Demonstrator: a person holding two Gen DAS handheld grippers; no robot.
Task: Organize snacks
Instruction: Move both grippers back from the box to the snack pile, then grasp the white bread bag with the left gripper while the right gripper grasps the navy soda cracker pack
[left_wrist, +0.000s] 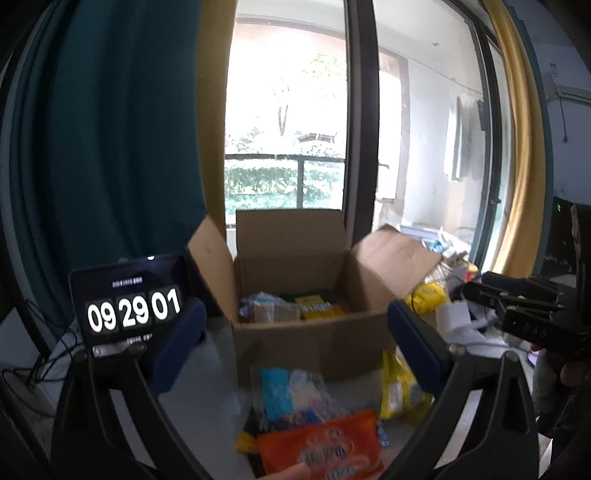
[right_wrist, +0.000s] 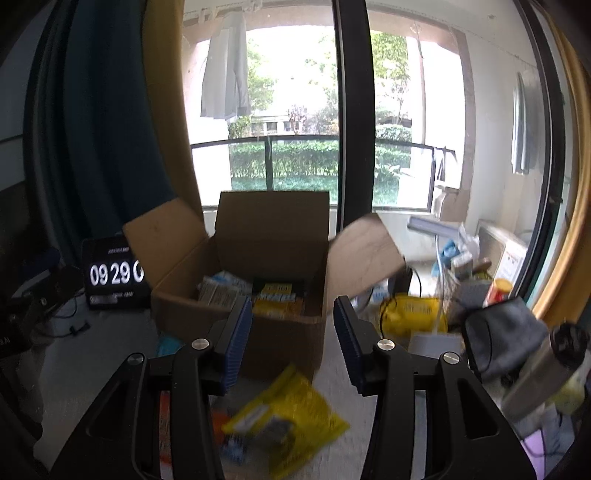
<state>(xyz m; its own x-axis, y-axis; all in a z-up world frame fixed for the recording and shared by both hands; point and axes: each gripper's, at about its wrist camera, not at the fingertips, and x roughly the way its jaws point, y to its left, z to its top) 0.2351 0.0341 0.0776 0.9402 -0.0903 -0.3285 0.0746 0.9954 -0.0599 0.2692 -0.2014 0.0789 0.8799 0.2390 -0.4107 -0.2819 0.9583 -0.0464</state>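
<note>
An open cardboard box (left_wrist: 306, 332) (right_wrist: 284, 339) stands on the white table with several snack packs inside, among them a yellow pack (left_wrist: 319, 306) (right_wrist: 277, 299). In front of it lie loose snacks: an orange pack (left_wrist: 321, 443), a blue-and-white pack (left_wrist: 291, 395) and a yellow pack (left_wrist: 400, 387) (right_wrist: 288, 417). My left gripper (left_wrist: 295, 339) is open and empty, above the loose snacks. My right gripper (right_wrist: 291, 332) is open and empty, above the yellow pack and facing the box. The right gripper also shows in the left wrist view (left_wrist: 524, 306).
A tablet clock (left_wrist: 129, 306) (right_wrist: 114, 273) stands left of the box. Clutter sits to the right: a yellow bag (right_wrist: 413, 314), a grey pouch (right_wrist: 506, 332), a metal bottle (right_wrist: 546, 365). Windows and curtains are behind.
</note>
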